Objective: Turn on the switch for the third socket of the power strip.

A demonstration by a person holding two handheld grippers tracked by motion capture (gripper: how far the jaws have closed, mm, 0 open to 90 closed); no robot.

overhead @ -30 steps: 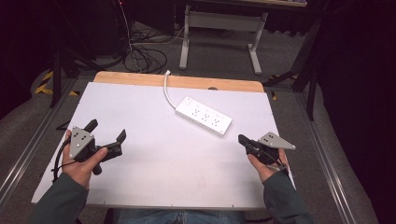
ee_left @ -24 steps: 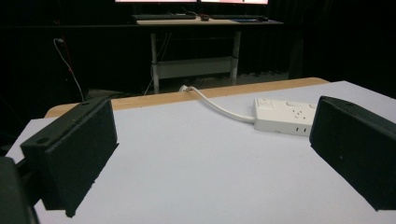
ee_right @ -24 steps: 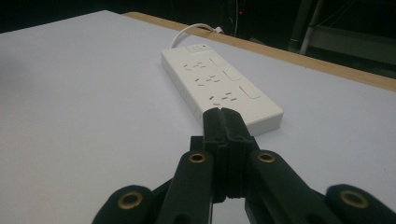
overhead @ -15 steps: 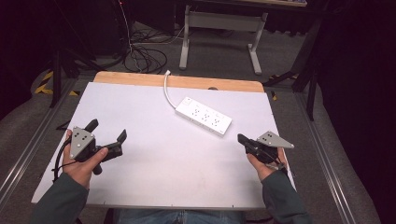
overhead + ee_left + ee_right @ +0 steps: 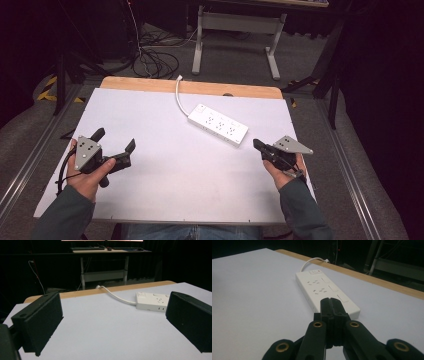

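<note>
Dark room, grey carpet floor (image 5: 235,60). Grey-legged desk (image 5: 235,22) at far centre, tangled cables (image 5: 150,62) on floor far left, metal rails (image 5: 30,165) flanking table.

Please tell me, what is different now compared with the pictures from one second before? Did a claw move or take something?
Almost nothing changed. The right claw crept very slightly toward the power strip, but it remains shut, empty and apart from it. The left claw stayed open and in place over the white table. The power strip and its cable lie where they were; nothing was grasped or released.
</note>
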